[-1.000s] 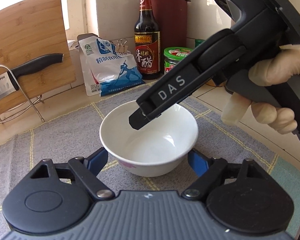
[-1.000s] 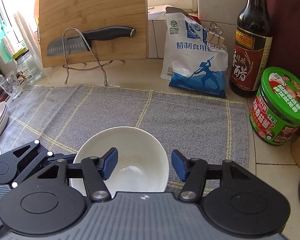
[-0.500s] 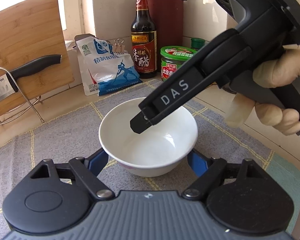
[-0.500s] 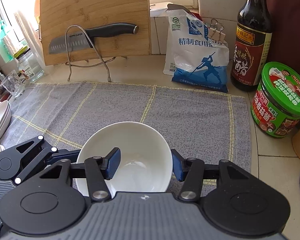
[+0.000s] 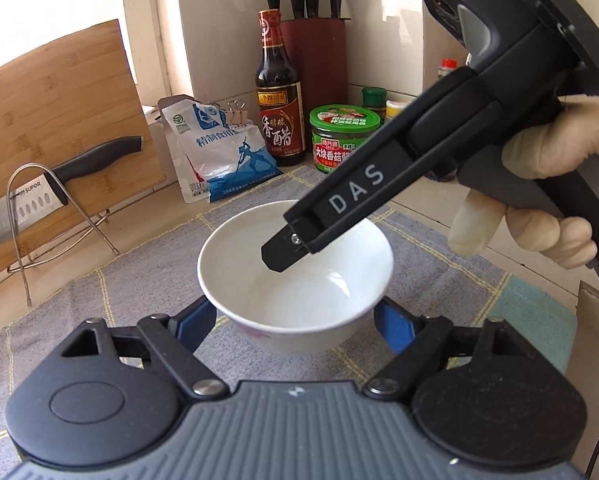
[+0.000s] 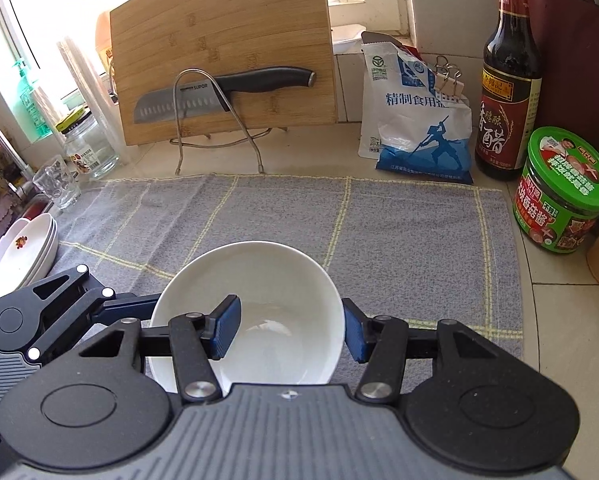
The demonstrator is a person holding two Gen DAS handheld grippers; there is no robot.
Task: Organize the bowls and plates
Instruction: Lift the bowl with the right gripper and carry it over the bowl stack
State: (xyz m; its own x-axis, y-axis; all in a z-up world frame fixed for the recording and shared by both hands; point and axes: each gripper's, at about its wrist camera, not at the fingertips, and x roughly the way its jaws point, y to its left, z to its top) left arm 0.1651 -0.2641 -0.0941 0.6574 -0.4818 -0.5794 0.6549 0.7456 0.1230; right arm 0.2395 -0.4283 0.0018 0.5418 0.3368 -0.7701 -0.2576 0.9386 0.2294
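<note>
**White bowl gripped by both tools over the grey cloth**

Left wrist view: the grey checked cloth (image 5: 111, 292) fills the middle and lower frame, bare at lower left. Its back edge meets a row of things: a bamboo cutting board (image 5: 55, 128) with a knife (image 5: 59, 176) on a wire stand at left, a salt bag (image 5: 219, 156), a vinegar bottle (image 5: 279, 112) and a green-lidded jar (image 5: 343, 136) at upper centre. The white bowl (image 5: 299, 304), with nothing in it, sits at centre. The left gripper (image 5: 295, 320) has its blue pads spread around the bowl's outer wall, one pressing each side. From the upper right the right gripper (image 5: 283, 252), held by a gloved hand (image 5: 547, 184), reaches over the rim.

Right wrist view: open cloth (image 6: 399, 232) stretches above the bowl (image 6: 283, 280) to the board (image 6: 227, 40) and knife (image 6: 227, 88). A stack of white plates (image 6: 19, 252) lies at the left edge, with a glass (image 6: 57, 184) and a glass jar (image 6: 89, 148) above it. The right gripper (image 6: 287, 328) pinches the bowl's right wall, one pad inside, one outside. The left gripper (image 6: 139, 304) touches the bowl's left side.
</note>
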